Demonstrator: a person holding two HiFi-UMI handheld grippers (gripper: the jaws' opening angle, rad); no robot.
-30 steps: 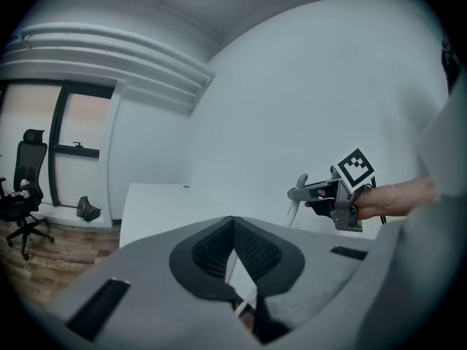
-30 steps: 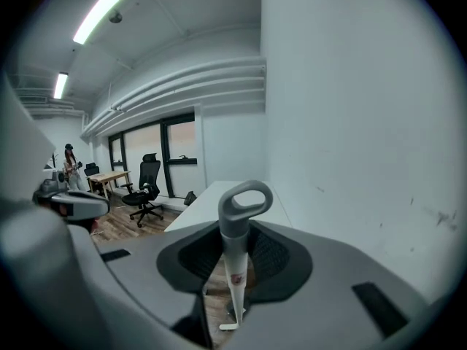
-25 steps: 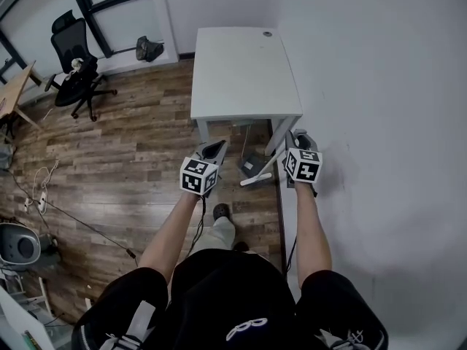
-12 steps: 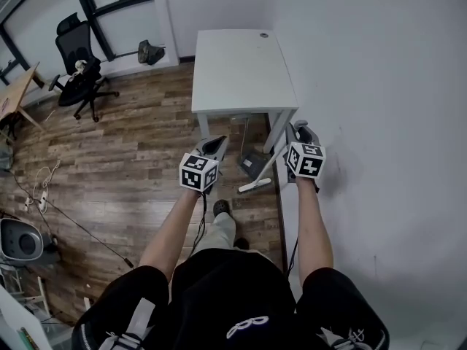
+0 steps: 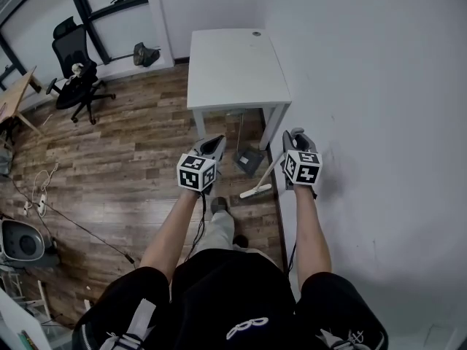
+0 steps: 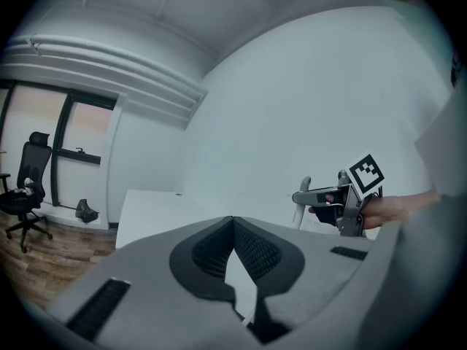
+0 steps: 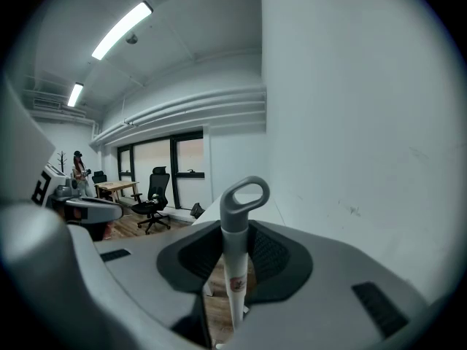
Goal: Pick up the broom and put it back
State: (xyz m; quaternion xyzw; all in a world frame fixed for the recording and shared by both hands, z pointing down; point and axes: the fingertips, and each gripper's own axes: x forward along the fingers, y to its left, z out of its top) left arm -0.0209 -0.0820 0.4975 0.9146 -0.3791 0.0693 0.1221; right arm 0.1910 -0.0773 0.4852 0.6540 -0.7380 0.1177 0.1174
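Near the front right corner of the white table (image 5: 233, 64), beside the grey dustpan (image 5: 248, 160), the broom (image 5: 253, 192) is already picked up, its handle clamped in the right gripper (image 5: 294, 134), while the left gripper (image 5: 213, 146) is closed on nothing, so only the putting back is judged left.

We stand on a wood-plank floor (image 5: 131, 159), with a plain white wall (image 5: 379, 86) on our right. A white table (image 5: 233, 60) sits against that wall ahead. Far left we see a black office chair (image 5: 73, 68), a wooden desk (image 5: 13, 93) and dark-framed windows (image 7: 186, 155). A strip light (image 7: 122, 30) glows overhead.
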